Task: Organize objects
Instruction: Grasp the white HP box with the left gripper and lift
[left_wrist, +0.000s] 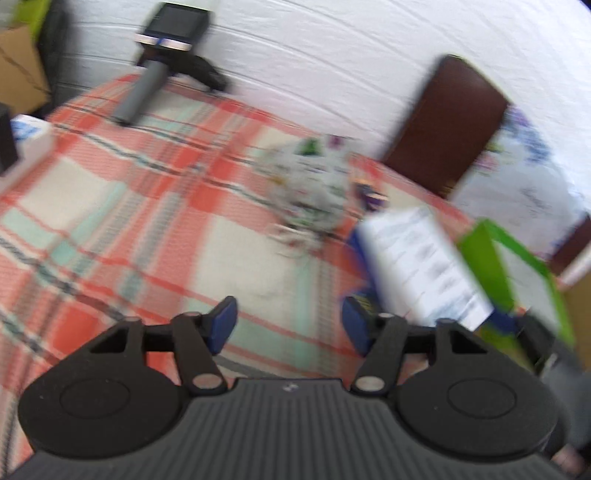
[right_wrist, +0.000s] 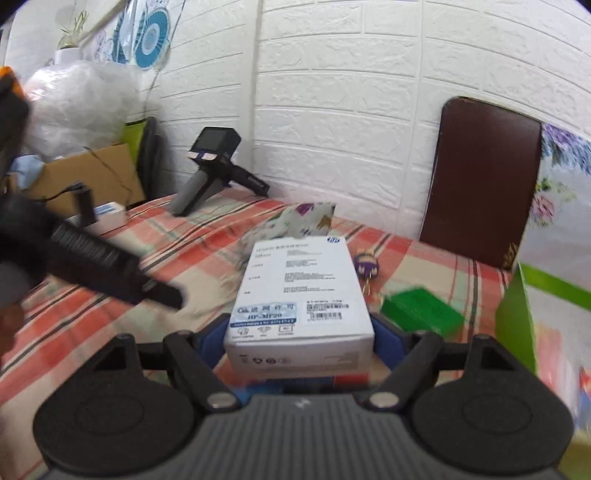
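Right gripper (right_wrist: 299, 332) clamped on a white box (right_wrist: 301, 295), blue pads pressed to both side walls at the near end, box centre frame in the right wrist view and sticking out forward over the plaid cloth (right_wrist: 110, 295). Left gripper (left_wrist: 288, 321) spread wide with nothing between its pads, bare cloth below, lower centre of a badly smeared left wrist view. Same box (left_wrist: 424, 266) visible there at right, tilted, beside a green bin (left_wrist: 517, 266). Crumpled printed bag (right_wrist: 306, 221) just behind the box at centre, keys (right_wrist: 365, 266) to its right, green block (right_wrist: 421, 310) at lower right, bin wall (right_wrist: 517, 314) at the right edge. Likely heading for the bin. Risks: grip only at the box's near end, so the long overhang could swing or slip out during a quick move; far corner could catch the bin wall or knock the block; left gripper body (right_wrist: 92, 258), crossing from the left edge close to the box, could bump it; whether the box rests on anything underneath, impossible to tell.
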